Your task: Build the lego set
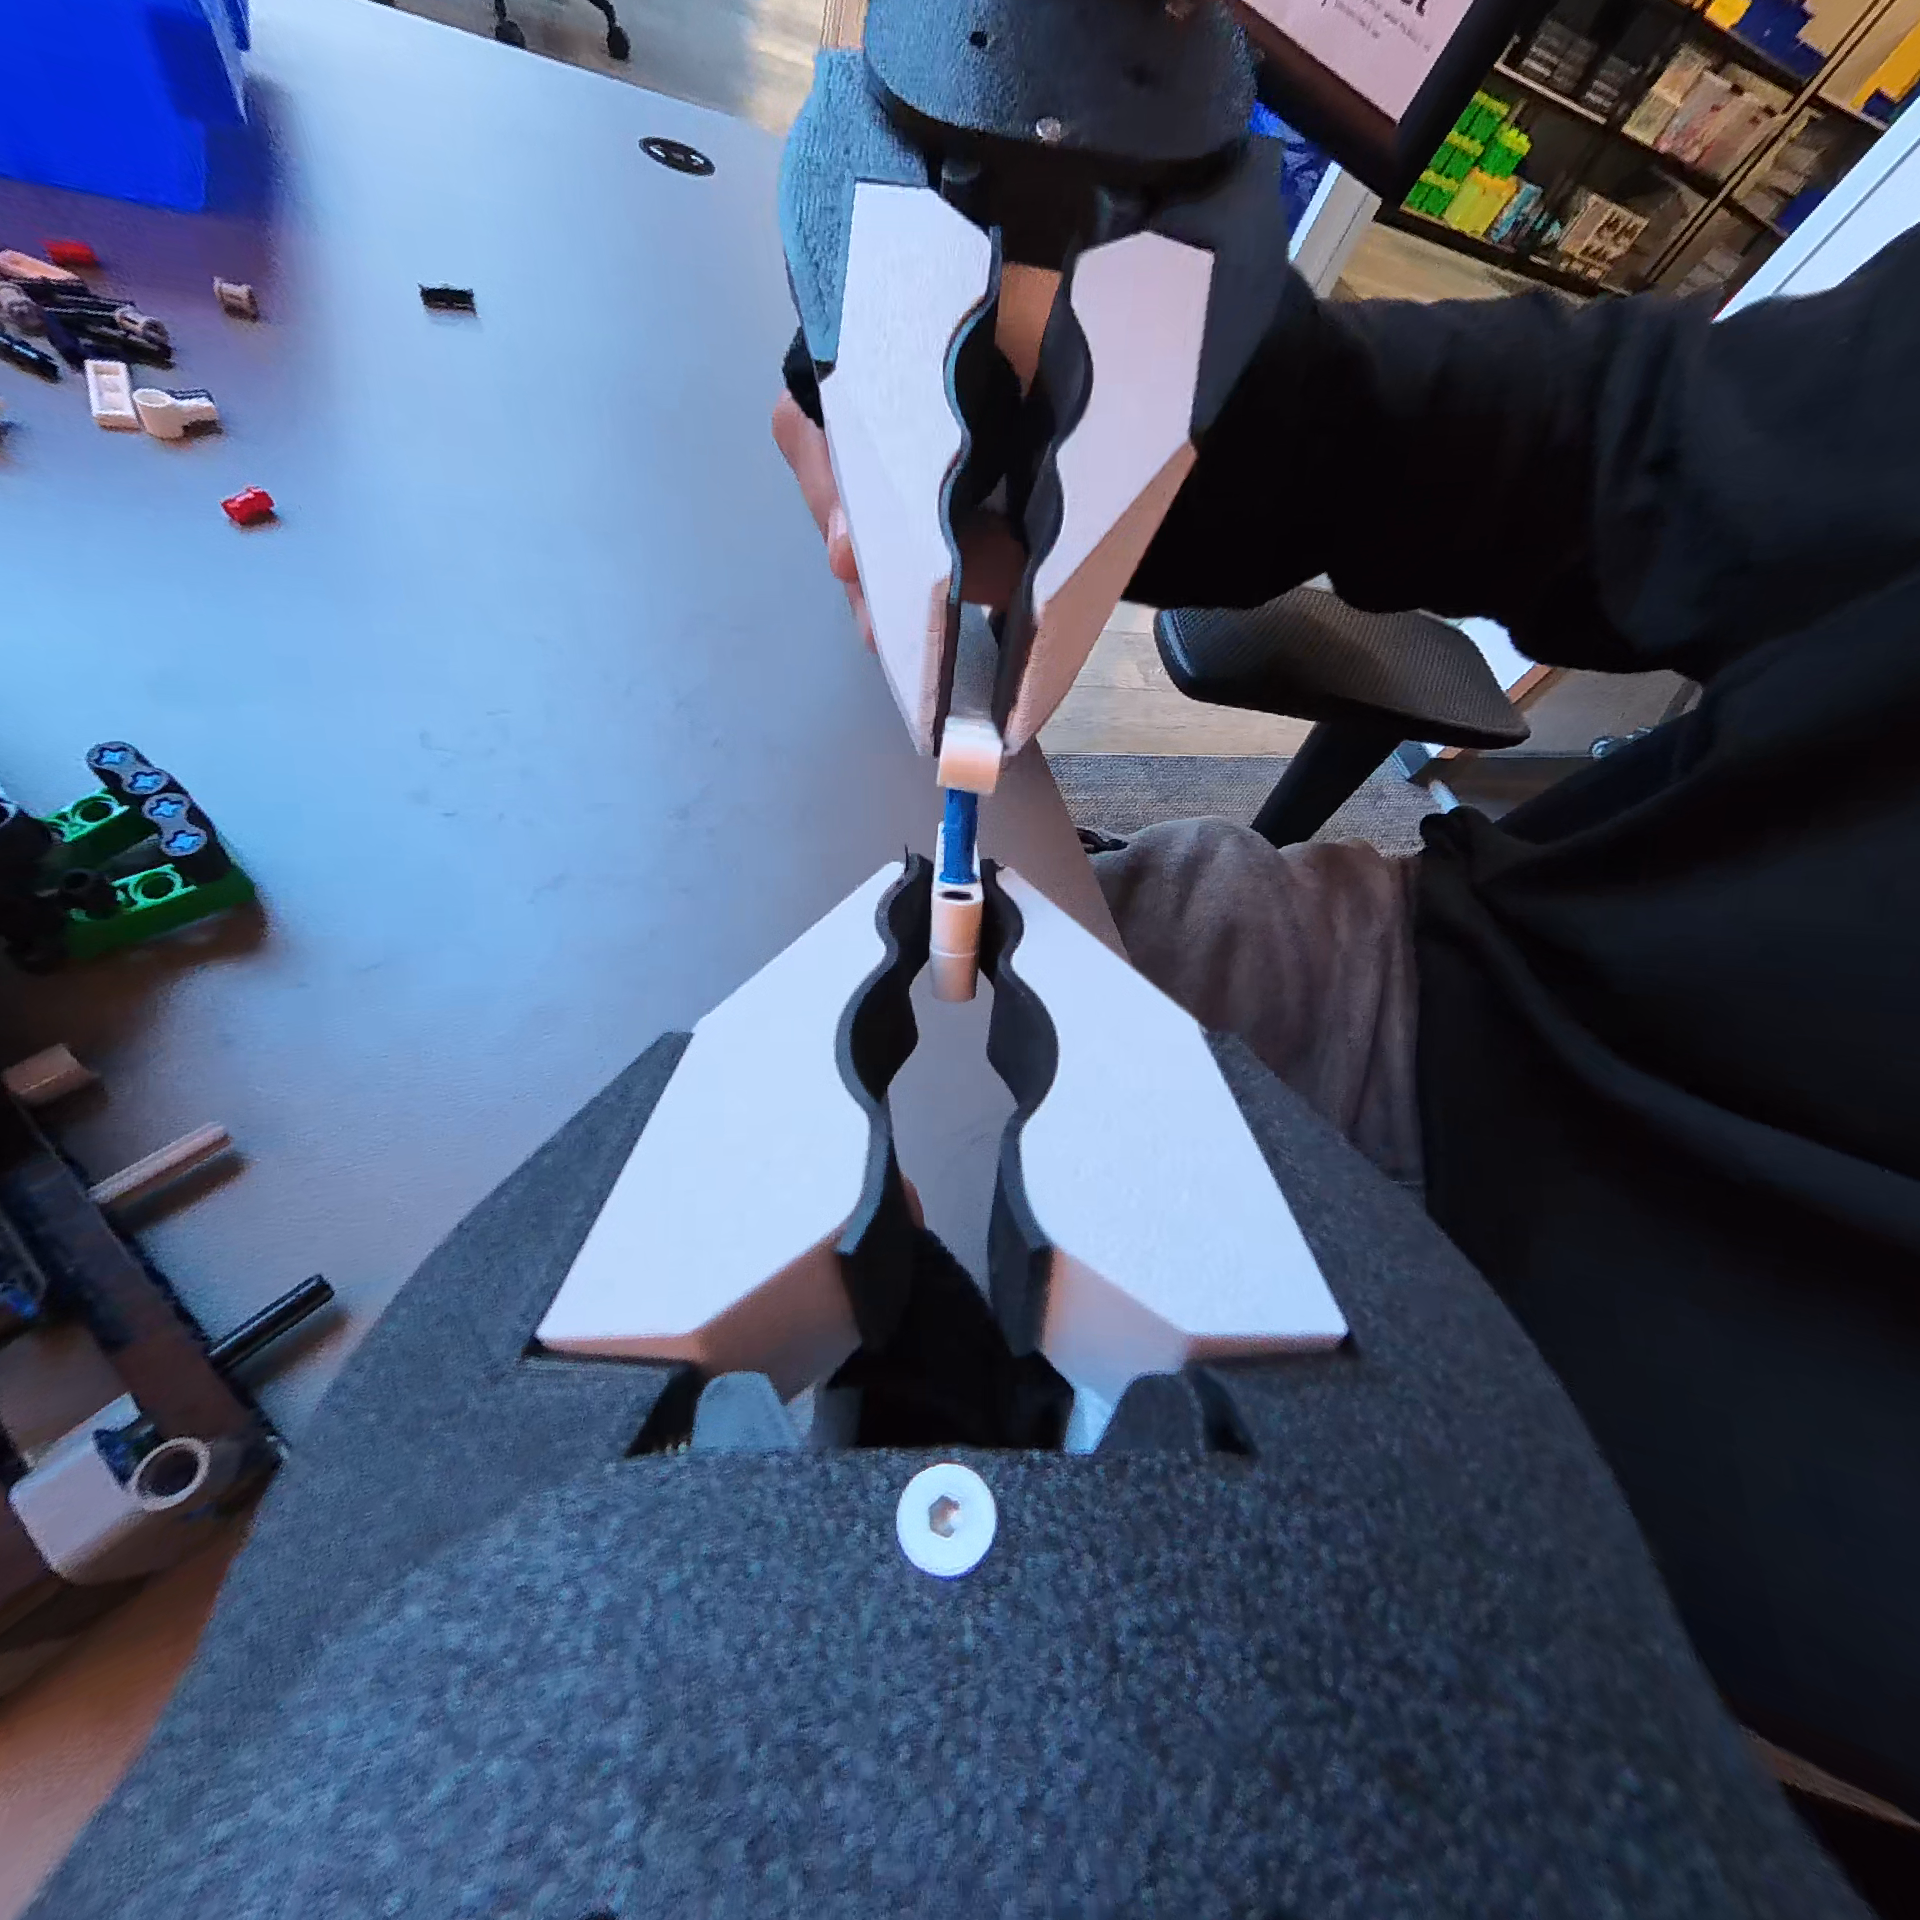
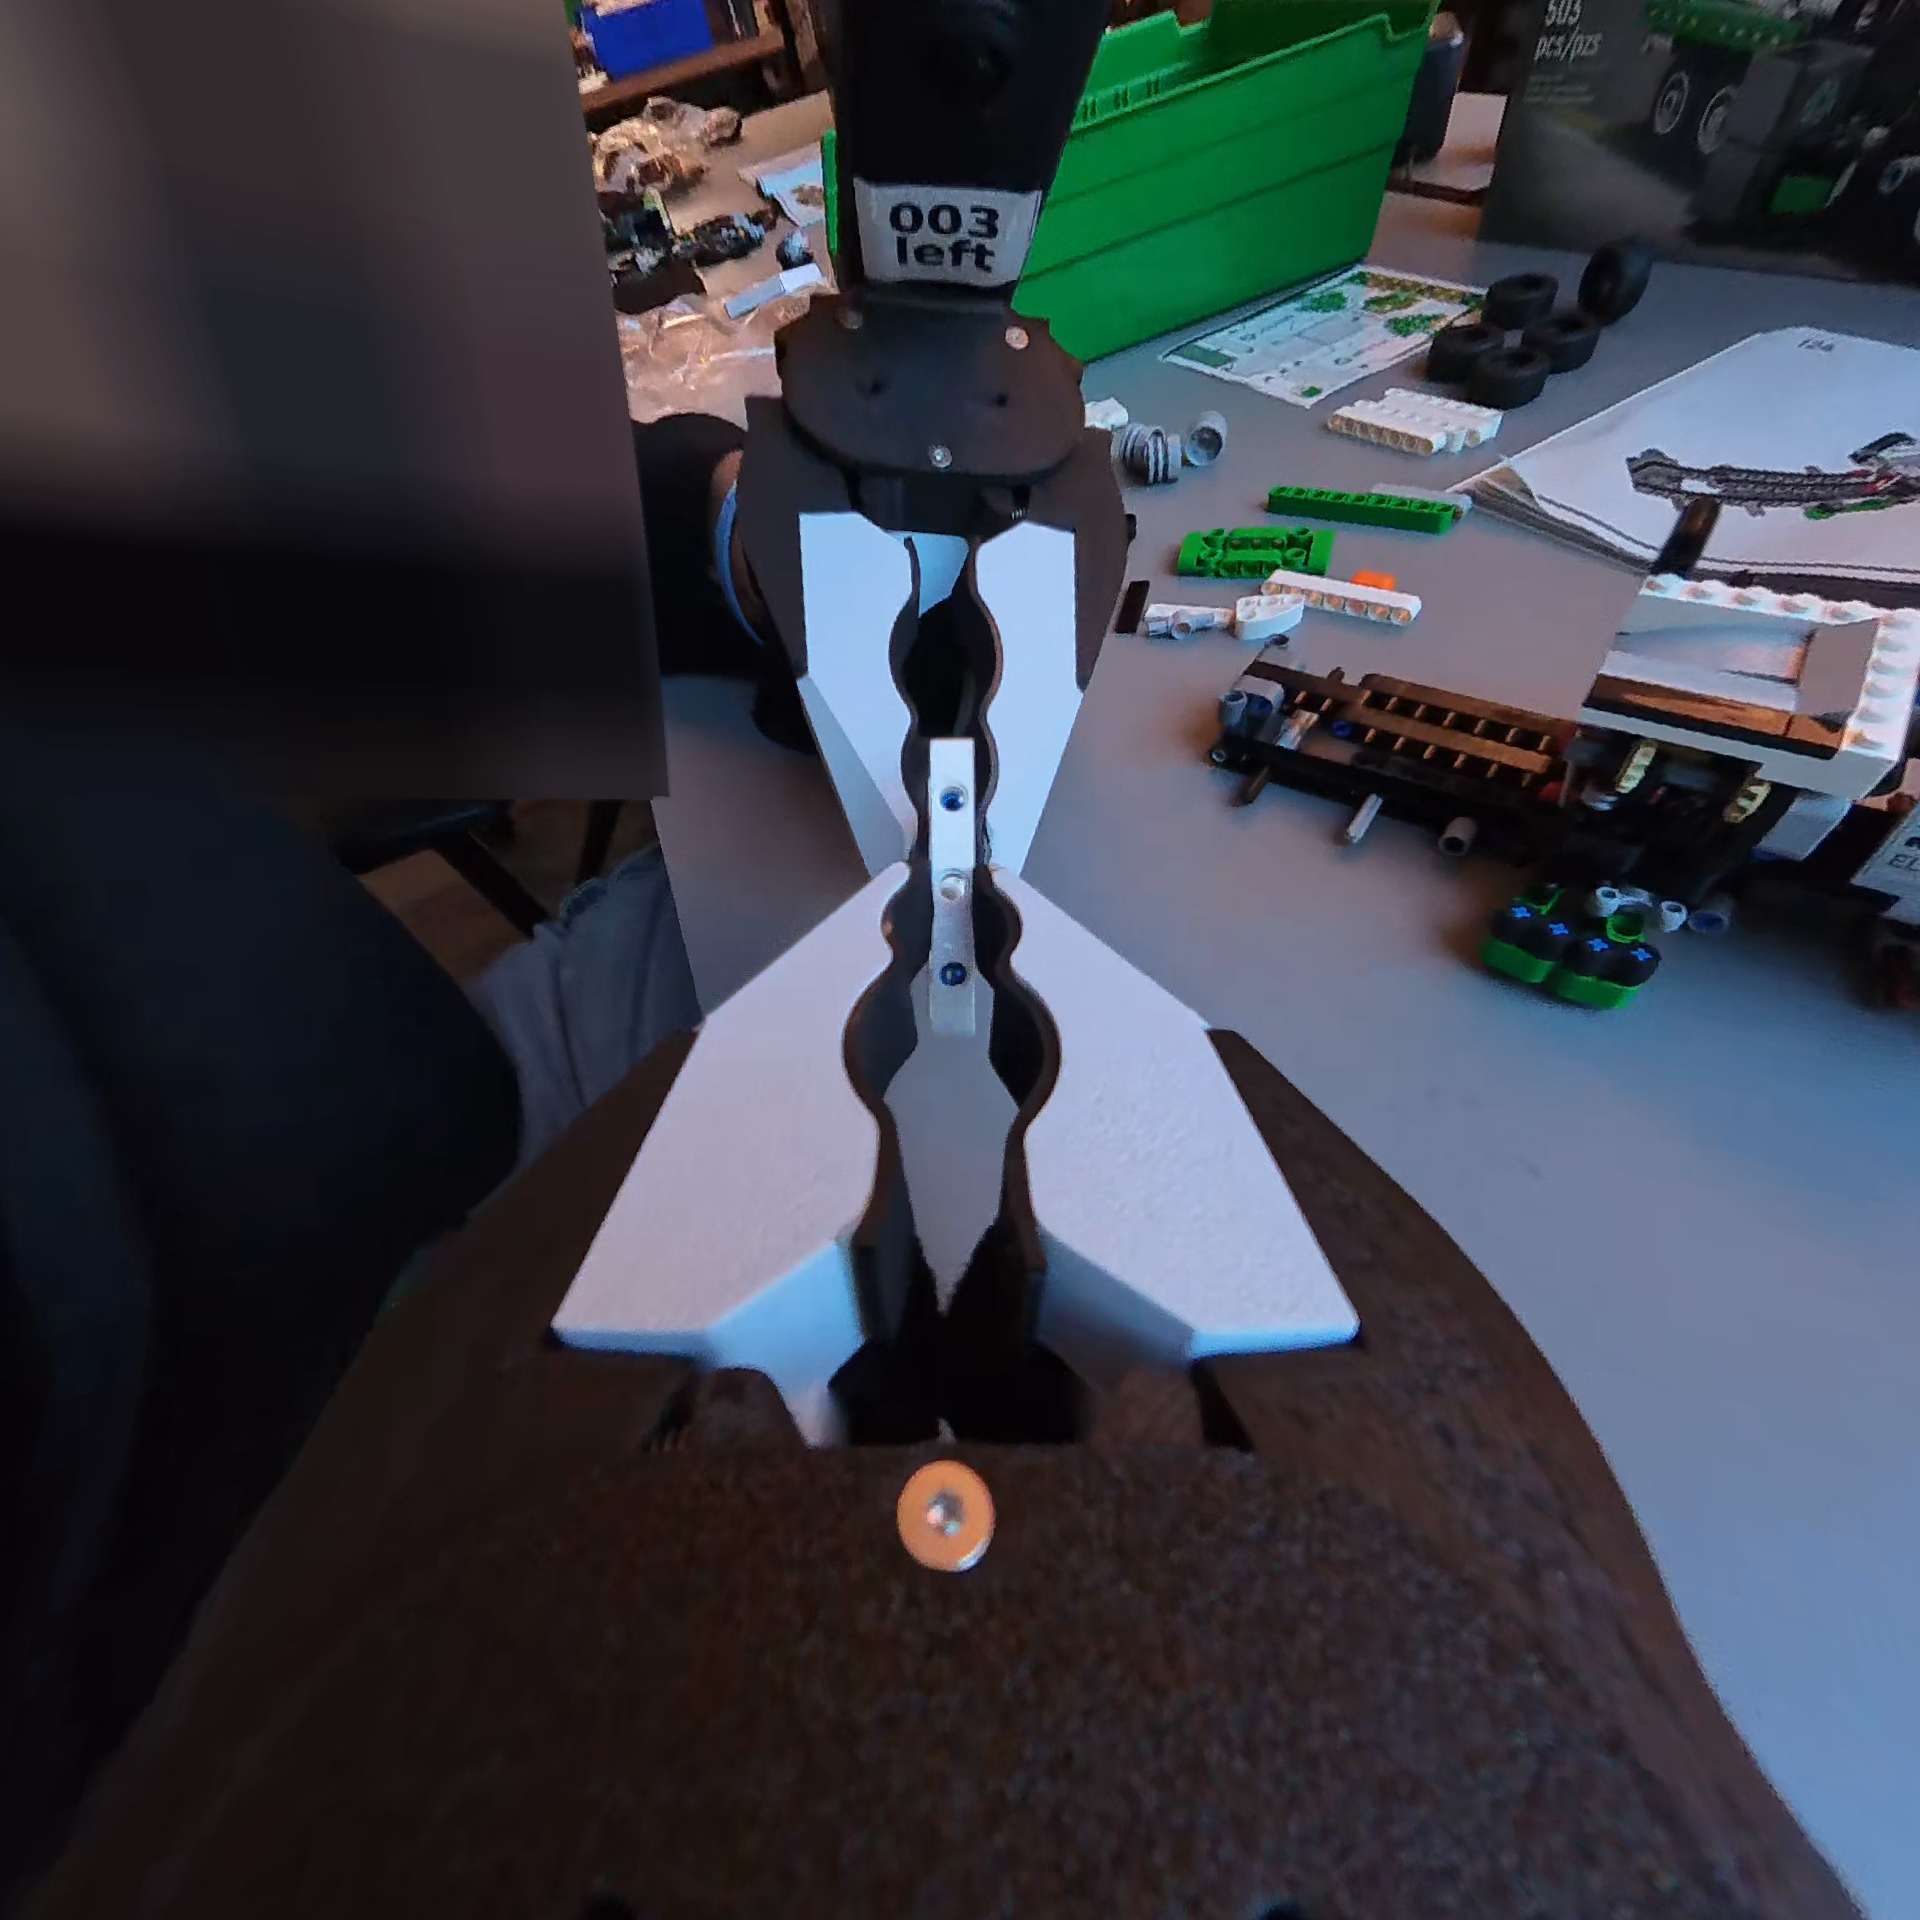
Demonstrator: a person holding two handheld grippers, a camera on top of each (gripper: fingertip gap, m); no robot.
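Both grippers meet tip to tip above the table's near edge. My left gripper is shut on a short pale grey connector with a blue pin sticking out of its far end. My right gripper is shut on a thin white beam with three holes, two showing blue. In the left wrist view the right gripper comes down from above, and the blue pin touches the white beam's end. In the right wrist view the left gripper faces mine from the far side.
A half-built black and white truck model stands on the grey table, beside a small green and black sub-assembly. Farther back lie loose beams, tyres, an open booklet and a green bin. An office chair stands off the table's edge. Both grippers' tips are close together, under 4 cm apart.
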